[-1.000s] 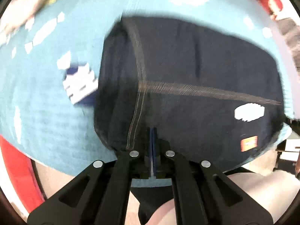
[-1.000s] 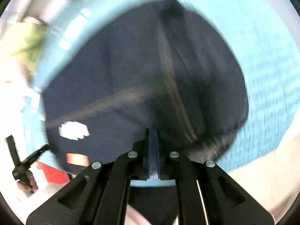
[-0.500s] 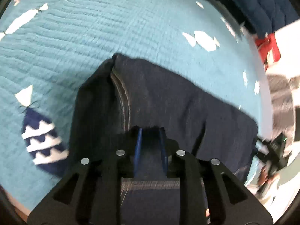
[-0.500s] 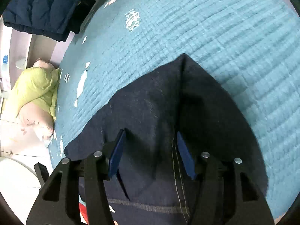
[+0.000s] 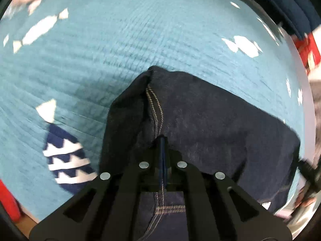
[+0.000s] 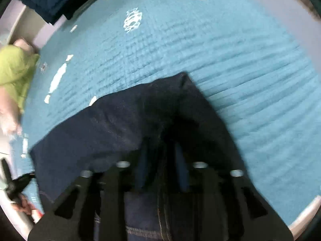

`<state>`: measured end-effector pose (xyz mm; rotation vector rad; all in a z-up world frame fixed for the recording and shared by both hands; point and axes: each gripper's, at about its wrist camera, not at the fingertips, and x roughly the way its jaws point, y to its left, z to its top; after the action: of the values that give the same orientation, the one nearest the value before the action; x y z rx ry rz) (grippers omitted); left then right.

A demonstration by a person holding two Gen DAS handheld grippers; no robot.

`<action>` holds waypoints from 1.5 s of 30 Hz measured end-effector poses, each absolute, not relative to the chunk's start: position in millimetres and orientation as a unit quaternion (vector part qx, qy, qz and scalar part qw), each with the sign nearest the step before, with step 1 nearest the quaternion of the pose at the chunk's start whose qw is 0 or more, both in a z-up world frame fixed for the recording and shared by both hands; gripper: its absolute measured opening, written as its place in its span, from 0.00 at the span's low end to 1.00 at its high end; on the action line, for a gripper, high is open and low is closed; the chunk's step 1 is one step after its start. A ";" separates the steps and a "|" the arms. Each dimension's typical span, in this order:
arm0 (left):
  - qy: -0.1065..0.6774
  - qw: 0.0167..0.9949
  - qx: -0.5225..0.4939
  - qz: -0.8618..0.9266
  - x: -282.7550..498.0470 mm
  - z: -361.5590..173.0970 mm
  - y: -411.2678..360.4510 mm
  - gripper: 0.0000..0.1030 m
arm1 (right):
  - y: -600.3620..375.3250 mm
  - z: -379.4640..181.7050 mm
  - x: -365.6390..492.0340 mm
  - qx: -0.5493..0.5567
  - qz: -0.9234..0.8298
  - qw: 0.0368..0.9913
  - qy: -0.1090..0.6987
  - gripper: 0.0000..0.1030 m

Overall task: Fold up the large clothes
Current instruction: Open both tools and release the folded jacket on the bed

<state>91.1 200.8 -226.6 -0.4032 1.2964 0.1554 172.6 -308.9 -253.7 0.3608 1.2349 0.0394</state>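
Note:
Dark blue jeans [image 5: 210, 120] lie folded on the teal bedspread [image 5: 140, 40], their stitched seam running toward me. My left gripper [image 5: 162, 140] points steeply down, jaws together, pinching the denim at that seam. In the right wrist view the same jeans [image 6: 112, 124] spread left to a folded corner at the top. My right gripper [image 6: 162, 164] hangs over them and its jaws are opening. Denim lies between and under the blue pads [image 6: 143, 166], which do not press on it. At the lower left edge there, a hand holds the other gripper [image 6: 16, 184].
The bedspread [image 6: 220, 50] carries white fish shapes and a navy striped patch [image 5: 66, 158]. A dark blue quilted jacket [image 6: 48, 2] lies at the far edge. A green and pink pillow [image 6: 12, 74] sits at the left. Red items [image 5: 309, 46] stand beyond the bed's right side.
Both grippers came down and forward, laying the jeans flat on the bedspread. The right jaws went from shut to apart. The left jaws parted slightly, then came together again.

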 end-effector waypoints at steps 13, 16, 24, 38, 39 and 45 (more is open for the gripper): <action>0.601 0.753 -0.256 0.079 43.4 -242.1 204.7 0.00 | -316.2 -271.5 112.1 0.197 0.021 0.796 0.572 0.12; 0.591 0.773 -0.172 0.151 33.1 -232.5 213.5 0.00 | -314.2 -272.0 104.4 0.171 0.024 0.802 0.572 0.12; 0.577 0.775 -0.223 0.128 -4.9 -214.5 235.6 0.07 | -333.5 -257.0 94.2 0.192 -0.013 0.802 0.566 0.35; 0.485 0.868 -0.099 -0.038 99.0 -182.3 80.7 0.55 | -177.7 -205.9 123.5 0.129 0.210 0.880 0.407 0.10; 0.481 0.870 -0.094 -0.046 105.4 -185.7 71.6 0.49 | -166.1 -213.6 128.5 0.114 0.211 0.879 0.411 0.09; 0.508 0.853 -0.098 -0.065 152.7 -246.3 55.4 0.05 | -128.9 -269.6 171.4 0.096 0.234 0.847 0.468 0.08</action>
<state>152.7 55.4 -246.3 -0.2069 1.0683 -0.1359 171.4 -128.9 -269.6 0.2017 0.9860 0.4936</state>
